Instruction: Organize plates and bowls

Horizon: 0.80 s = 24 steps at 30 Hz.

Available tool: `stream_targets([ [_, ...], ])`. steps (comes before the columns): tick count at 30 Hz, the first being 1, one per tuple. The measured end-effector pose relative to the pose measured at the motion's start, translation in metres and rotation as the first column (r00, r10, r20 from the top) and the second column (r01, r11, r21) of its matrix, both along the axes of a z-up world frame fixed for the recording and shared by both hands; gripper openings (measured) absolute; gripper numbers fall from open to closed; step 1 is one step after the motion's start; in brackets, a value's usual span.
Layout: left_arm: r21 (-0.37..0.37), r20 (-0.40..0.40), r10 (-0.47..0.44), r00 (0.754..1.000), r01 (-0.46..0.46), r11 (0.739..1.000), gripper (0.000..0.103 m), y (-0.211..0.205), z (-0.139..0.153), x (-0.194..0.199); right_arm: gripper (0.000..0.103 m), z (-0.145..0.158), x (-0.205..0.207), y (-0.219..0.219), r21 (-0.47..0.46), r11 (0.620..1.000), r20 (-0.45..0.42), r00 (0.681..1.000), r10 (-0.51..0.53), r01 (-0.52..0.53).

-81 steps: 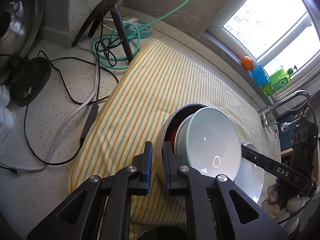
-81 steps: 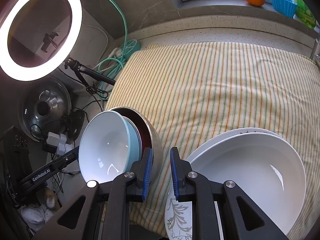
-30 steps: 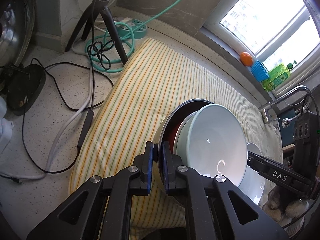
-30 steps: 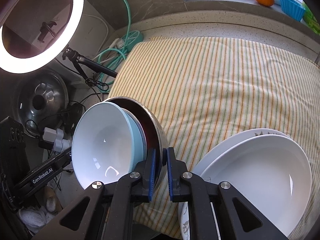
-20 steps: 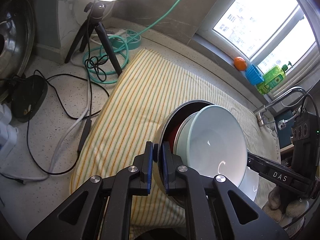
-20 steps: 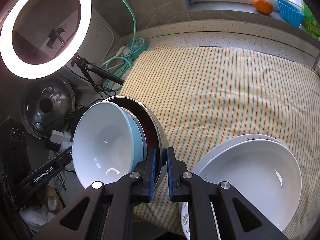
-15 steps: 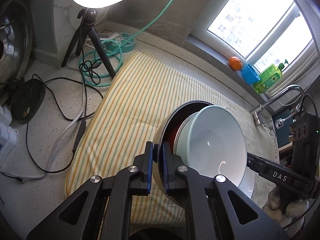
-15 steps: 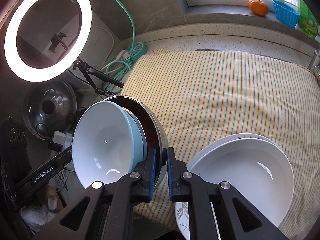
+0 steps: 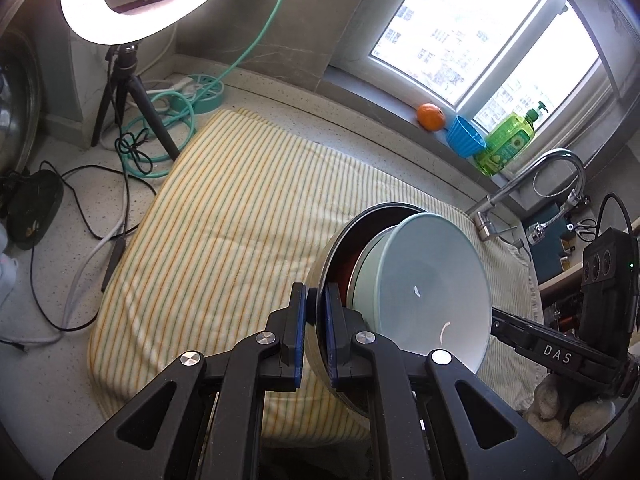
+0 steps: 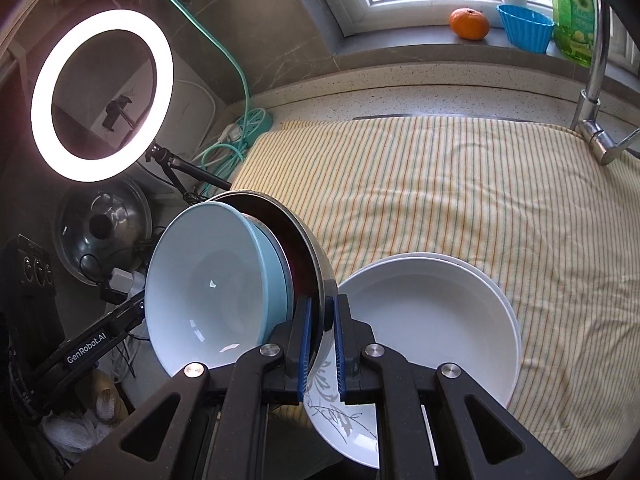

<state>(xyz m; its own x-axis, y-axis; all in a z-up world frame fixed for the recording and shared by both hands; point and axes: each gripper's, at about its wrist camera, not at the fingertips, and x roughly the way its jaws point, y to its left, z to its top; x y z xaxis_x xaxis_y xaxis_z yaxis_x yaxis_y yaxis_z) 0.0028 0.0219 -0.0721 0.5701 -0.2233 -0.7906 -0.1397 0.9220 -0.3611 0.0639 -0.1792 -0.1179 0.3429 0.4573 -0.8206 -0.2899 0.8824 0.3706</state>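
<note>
Both claws — left (image 9: 316, 312), right (image 10: 322, 328) — pinch the steel bowl's (image 10: 316, 264) rim; keep it level toward the towel's (image 10: 460, 184) near edge.

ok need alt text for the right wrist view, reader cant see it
The right gripper is clamped on the rim of a steel bowl with a pale blue bowl nested inside. White plates sit beside it on a striped towel.
</note>
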Motion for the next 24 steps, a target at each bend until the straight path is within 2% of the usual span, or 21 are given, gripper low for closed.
stream_targets([
  [13, -0.016, -0.038, -0.072, 0.997, 0.072, 0.997, 0.007, -0.059, -0.013, 0.001, 0.010, -0.007, -0.011, -0.062, -0.028, 0.997, -0.020, 0.998, -0.066, 0.066],
  [24, -0.015, -0.076, -0.099, 0.992, 0.098, 0.995, 0.007, -0.081, -0.023, 0.000, 0.010, -0.020, -0.017, -0.086, -0.040, 0.996, -0.048, 0.995, -0.083, 0.081],
])
